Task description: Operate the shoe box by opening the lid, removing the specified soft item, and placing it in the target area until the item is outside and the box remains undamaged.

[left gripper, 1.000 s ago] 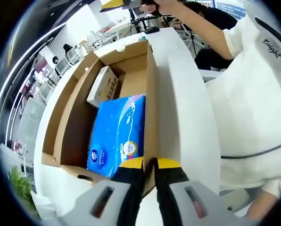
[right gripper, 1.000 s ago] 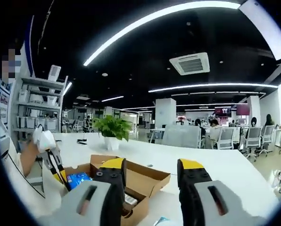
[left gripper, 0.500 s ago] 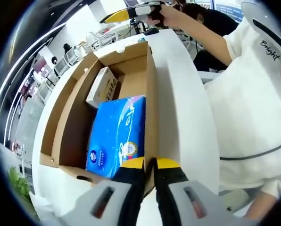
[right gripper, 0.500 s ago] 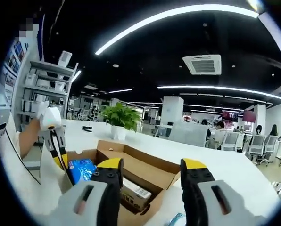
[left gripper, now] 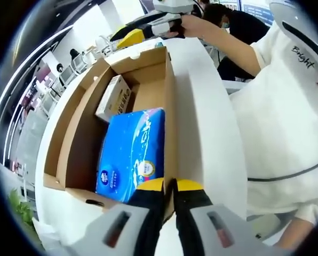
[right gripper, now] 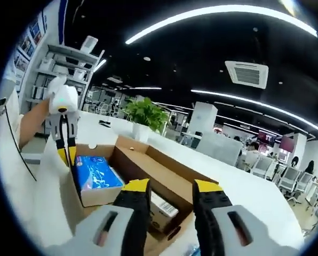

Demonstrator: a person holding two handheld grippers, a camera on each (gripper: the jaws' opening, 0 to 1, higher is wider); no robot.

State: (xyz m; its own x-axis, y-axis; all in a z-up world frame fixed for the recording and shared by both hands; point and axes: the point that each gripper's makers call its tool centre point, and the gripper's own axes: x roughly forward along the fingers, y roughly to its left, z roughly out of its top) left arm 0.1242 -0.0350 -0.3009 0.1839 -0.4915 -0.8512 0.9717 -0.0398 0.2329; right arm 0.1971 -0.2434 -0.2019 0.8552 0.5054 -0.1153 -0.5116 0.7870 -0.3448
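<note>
On the white surface (left gripper: pixel 201 106) sits the open cardboard box (left gripper: pixel 79 128), its flaps folded out, and it stretches away from the left gripper's camera. Beside it, on the right of the left gripper view, stands a person in a white top (left gripper: pixel 287 117), arm reaching to the far end of the box.

Inside the box, the blue soft pack (left gripper: pixel 129 154) lies at the near end, up against the right wall; in the right gripper view the same pack (right gripper: pixel 95 172) shows at the left end of the box (right gripper: pixel 148 170). Beyond it, a small tan carton (left gripper: pixel 112 97) lies in the far half, by the left wall.

Left gripper (left gripper: pixel 168 185): jaws pinched narrow, clamped on the near edge of the box's right wall, just beside the pack. In the right gripper view it (right gripper: pixel 64 154) points down at that corner.

Right gripper (right gripper: pixel 171 186): jaws a narrow gap apart, holding nothing, hanging above the far end of the box. From the left gripper view its (left gripper: pixel 131 37) yellow-tipped jaws poke in over the far flap.
</note>
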